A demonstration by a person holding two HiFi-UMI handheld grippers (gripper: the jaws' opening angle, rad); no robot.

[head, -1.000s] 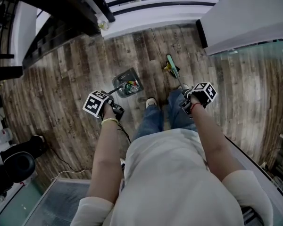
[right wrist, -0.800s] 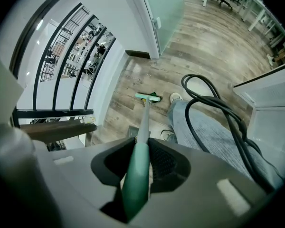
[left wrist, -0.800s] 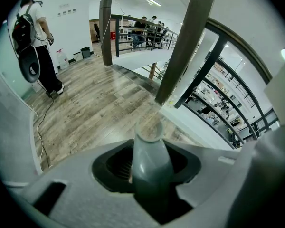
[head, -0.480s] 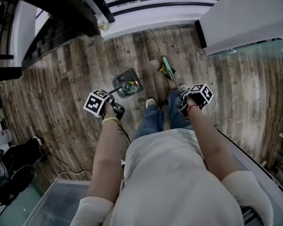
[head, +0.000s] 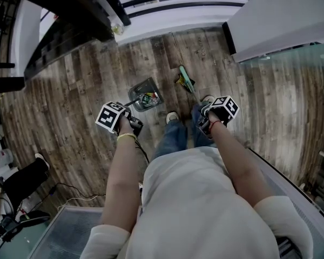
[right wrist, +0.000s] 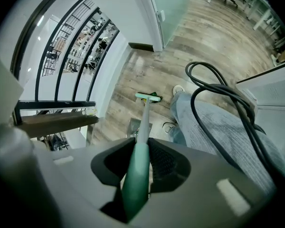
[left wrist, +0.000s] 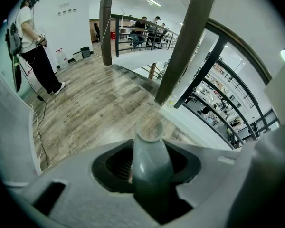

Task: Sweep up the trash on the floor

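Note:
In the head view a grey dustpan (head: 144, 95) stands on the wood floor with colourful trash (head: 147, 97) lying in it. My left gripper (head: 128, 123) is shut on the dustpan's long grey handle (left wrist: 149, 163), which runs between the jaws in the left gripper view. To the right, my right gripper (head: 206, 121) is shut on the green broom handle (right wrist: 137, 175). The green broom head (head: 186, 79) rests on the floor just right of the dustpan, with a small scrap of trash (head: 179, 80) against its left side. The right gripper view shows the broom head (right wrist: 147, 97) and the dustpan (right wrist: 134, 126) below it.
My own legs and shoes (head: 173, 116) stand between the two grippers. A dark railing (head: 70, 26) and a white ledge (head: 167, 26) border the far floor, and a white cabinet (head: 281, 15) stands at the right. Another person (left wrist: 33, 42) stands to the left, with a cable (head: 70, 190) on the floor.
The broom head has slid left across the floor toward the dustpan, and my right gripper moved left with it. The left gripper and dustpan held still. The person at lower left shifted.

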